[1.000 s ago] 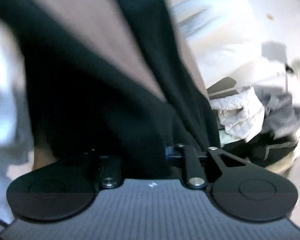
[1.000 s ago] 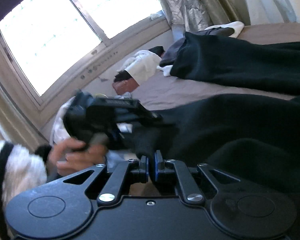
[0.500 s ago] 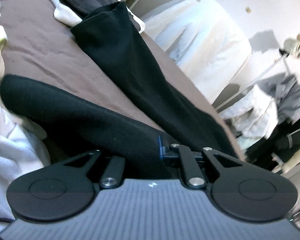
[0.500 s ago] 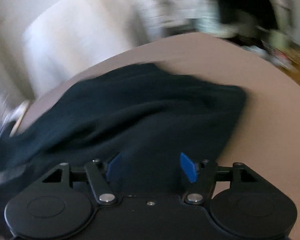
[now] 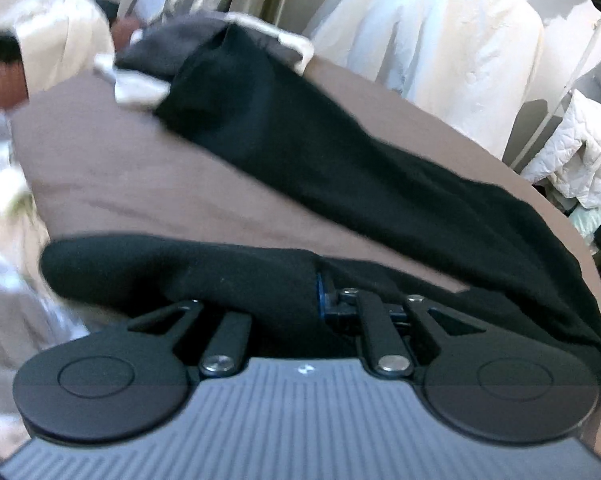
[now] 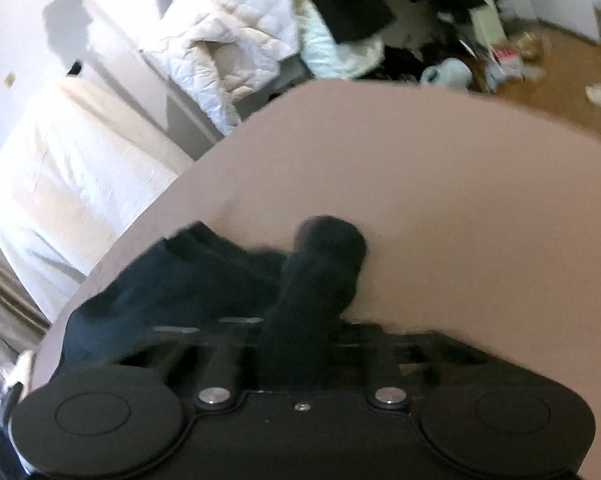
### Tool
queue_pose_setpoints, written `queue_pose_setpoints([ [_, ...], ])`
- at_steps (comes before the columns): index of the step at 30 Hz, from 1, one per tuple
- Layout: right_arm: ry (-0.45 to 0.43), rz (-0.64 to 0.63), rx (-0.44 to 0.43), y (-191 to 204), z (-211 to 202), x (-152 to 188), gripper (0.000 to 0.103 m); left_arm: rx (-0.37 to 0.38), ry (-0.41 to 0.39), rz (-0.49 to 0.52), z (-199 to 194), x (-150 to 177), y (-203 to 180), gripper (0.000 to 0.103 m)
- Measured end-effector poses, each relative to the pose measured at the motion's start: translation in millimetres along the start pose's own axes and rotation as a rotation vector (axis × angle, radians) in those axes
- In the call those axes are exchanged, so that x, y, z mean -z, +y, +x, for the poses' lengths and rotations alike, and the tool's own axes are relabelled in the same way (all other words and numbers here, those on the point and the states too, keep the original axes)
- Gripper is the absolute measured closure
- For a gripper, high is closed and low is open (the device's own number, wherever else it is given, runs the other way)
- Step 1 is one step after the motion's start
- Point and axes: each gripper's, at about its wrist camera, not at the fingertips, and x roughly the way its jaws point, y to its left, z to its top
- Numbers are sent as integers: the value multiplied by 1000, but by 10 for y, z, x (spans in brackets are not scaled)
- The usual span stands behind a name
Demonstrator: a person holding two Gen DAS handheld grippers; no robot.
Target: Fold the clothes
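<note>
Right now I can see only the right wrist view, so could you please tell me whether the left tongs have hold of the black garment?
Observer: Yes. The left tongs are shut on a fold of the black garment, which drapes over one side of them.
Operator: Thank you. Where does the rest of it run?
Observer: A long stretch lies flat across the brown bed, away from the left tongs towards the far end.
Operator: Is anything at that far end?
Observer: A grey garment with white trim lies there, and the black garment's end touches it.
</note>
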Motion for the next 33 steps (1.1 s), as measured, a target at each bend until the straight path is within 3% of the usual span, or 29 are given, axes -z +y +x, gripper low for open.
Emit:
queue_pose_setpoints([
  [3,-250,-149,-105,403,-732,-278,88,31,-57,-19,-463,-177,-62,94],
  [6,-429,-251,-45,379,-1338,-85,89,-15,-43,-38,-737,-114,13,94],
  [7,-446,-269,-1,286,-1426,5,88,-31,-18,-49,-743,-48,69,94],
  [11,-296,-180,178,-453,-1207,335,88,17,235,-196,-221,419,398,94],
  [13,-214,-138,230,-743,-1093,476,88,-42,303,-150,12,657,353,94],
  [16,-123,-136,248,-908,-963,636,86,-141,301,-4,109,832,151,94],
  [19,-119,-153,231,-860,-980,614,85,-138,258,41,-13,763,75,94],
  [22,-166,-165,212,-820,-1091,517,86,-93,193,12,-236,616,66,94],
  [26,-300,-254,130,-526,-1500,357,86,-74,88,29,-537,416,-34,94],
  [28,-345,-296,100,-406,-1663,286,86,-100,97,55,-522,398,-54,94],
  [29,-317,-300,115,-450,-1641,286,85,-111,119,60,-481,409,-40,93],
  [32,-129,-280,185,-785,-1378,415,83,-140,290,34,-157,629,133,90],
  [33,-71,-268,203,-890,-1310,457,81,-164,342,45,-67,732,171,83],
])
